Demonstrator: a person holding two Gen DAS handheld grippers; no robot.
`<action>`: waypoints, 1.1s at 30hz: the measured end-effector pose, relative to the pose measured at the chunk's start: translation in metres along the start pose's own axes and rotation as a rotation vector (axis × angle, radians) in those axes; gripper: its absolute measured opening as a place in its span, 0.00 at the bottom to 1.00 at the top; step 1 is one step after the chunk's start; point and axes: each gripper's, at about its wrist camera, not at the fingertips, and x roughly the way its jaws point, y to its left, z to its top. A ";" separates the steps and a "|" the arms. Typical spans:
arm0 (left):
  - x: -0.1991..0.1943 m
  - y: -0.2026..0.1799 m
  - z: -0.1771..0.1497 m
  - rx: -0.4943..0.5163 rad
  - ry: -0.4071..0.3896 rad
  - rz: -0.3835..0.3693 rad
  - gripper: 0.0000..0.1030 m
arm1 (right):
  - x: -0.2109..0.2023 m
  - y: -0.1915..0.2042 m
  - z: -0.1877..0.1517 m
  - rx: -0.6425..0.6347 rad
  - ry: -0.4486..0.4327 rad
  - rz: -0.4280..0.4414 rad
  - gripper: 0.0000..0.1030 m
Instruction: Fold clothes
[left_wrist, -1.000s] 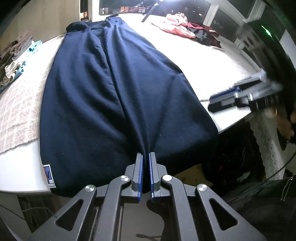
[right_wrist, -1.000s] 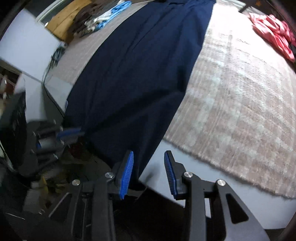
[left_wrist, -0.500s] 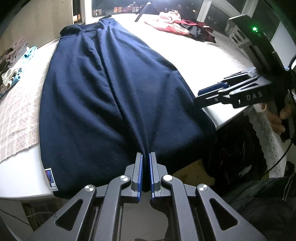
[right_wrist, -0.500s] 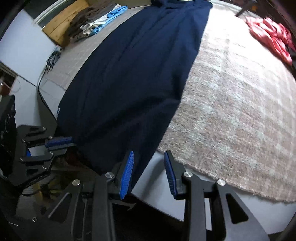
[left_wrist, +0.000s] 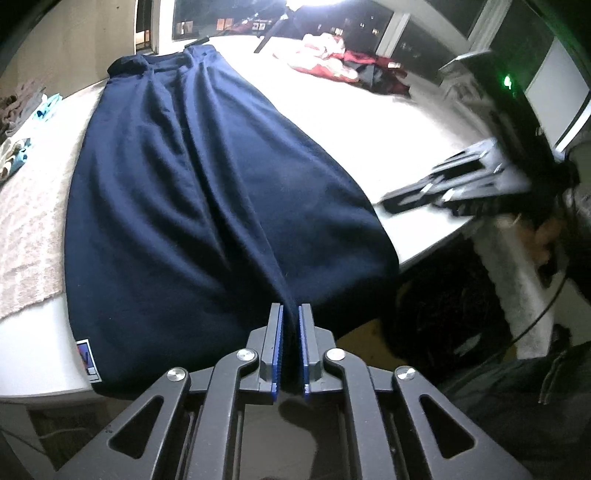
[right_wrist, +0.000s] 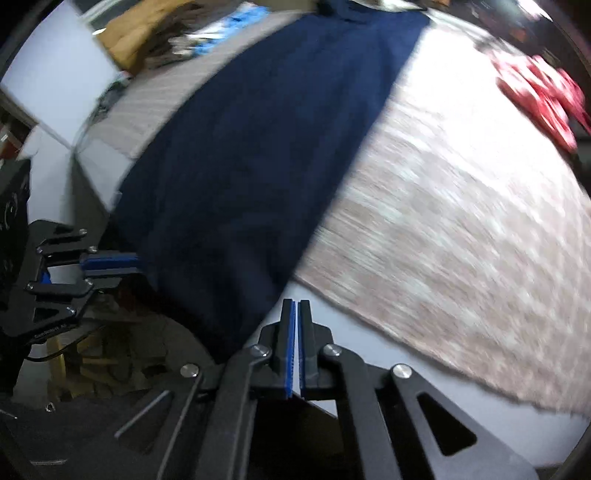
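A long navy garment (left_wrist: 207, 192) lies flat along the table, with a small label at its near left corner. My left gripper (left_wrist: 290, 310) is shut on the middle of the near hem, which hangs just past the table edge. In the right wrist view the same garment (right_wrist: 258, 147) runs up the left side, and the left gripper (right_wrist: 136, 264) pinches its hem there. My right gripper (right_wrist: 296, 304) is shut over the bare white table edge, just right of the garment's near corner, with no cloth showing between the pads. It also appears, blurred, as the right gripper (left_wrist: 388, 201) beside the garment's right edge.
A beige woven mat (right_wrist: 461, 229) covers most of the white table (left_wrist: 33, 354). A red and white clothes pile (left_wrist: 332, 66) lies at the far end. Folded light clothes (left_wrist: 22, 122) sit at the left. A hand (left_wrist: 546, 236) holds the right gripper. Dark clutter lies below the table edge.
The right gripper's fingers have gone from open to shut, and it has shifted along the table edge by the garment's corner. The left gripper keeps its hold on the hem.
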 end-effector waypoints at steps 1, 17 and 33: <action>0.003 0.001 -0.002 0.001 0.002 0.003 0.08 | -0.001 -0.001 -0.003 0.014 0.000 0.011 0.01; -0.021 -0.006 -0.040 -0.039 0.017 -0.046 0.17 | 0.013 0.011 -0.061 0.182 0.015 0.113 0.45; -0.010 -0.008 -0.024 0.013 0.016 -0.005 0.17 | 0.008 0.001 -0.068 0.267 0.020 0.293 0.05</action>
